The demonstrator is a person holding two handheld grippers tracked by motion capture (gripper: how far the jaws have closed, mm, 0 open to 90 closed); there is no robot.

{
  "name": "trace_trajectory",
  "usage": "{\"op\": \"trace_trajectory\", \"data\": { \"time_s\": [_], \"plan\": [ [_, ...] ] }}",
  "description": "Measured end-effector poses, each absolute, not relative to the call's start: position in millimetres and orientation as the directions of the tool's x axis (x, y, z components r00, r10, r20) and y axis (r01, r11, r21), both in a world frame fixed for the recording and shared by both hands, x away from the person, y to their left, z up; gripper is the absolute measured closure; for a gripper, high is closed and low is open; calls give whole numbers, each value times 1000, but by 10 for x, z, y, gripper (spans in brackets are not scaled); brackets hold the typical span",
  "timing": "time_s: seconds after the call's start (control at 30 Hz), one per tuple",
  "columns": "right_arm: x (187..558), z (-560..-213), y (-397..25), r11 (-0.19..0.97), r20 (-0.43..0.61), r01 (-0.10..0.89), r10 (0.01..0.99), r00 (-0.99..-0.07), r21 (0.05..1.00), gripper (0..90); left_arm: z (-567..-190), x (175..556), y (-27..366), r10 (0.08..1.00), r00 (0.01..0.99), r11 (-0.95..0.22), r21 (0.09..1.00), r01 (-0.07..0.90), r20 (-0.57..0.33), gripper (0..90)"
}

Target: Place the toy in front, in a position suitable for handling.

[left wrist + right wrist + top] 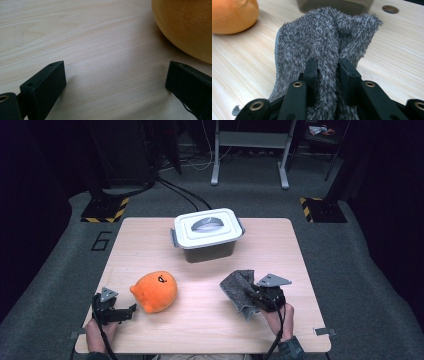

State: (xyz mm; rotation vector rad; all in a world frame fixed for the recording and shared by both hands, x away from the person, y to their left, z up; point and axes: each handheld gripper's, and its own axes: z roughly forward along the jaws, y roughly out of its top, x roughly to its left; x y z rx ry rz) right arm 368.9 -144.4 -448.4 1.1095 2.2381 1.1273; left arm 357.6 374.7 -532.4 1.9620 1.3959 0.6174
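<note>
A grey fuzzy cloth [239, 290] lies bunched at the table's right front, and my right gripper [255, 296] is shut on a fold of it [325, 47]; the fold is pinched between the two black jaws. An orange plush toy [155, 291] sits left of centre. My left gripper [131, 310] rests low at the table's front left, open, its jaws wide apart over bare wood [113, 72], with the plush toy [187, 25] just beyond the right jaw and not touched.
A dark bin with a white handled lid [208, 227] stands shut at the back middle of the wooden table [200, 330]. In the right gripper view the bin [334, 5] sits just behind the cloth, and a round hole [390, 9] marks the tabletop.
</note>
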Motion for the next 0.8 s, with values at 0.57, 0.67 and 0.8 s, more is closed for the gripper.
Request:
{"op": "trace_trajectory", "data": {
  "time_s": [0.57,0.67,0.8],
  "plan": [
    [3838,-4506,-1969,273,0,536,891,-453,799,691,-5323,3575,3748,945,326,-231,731,643,12,26],
    [3880,-4554,-2089,256,2,557,908,-420,790,690,-5324,3575,3748,946,325,-229,731,643,10,26],
    [3926,-4606,-2232,224,12,576,926,-377,786,688,-5323,3575,3748,945,326,-230,730,643,11,26]
  ]
}}
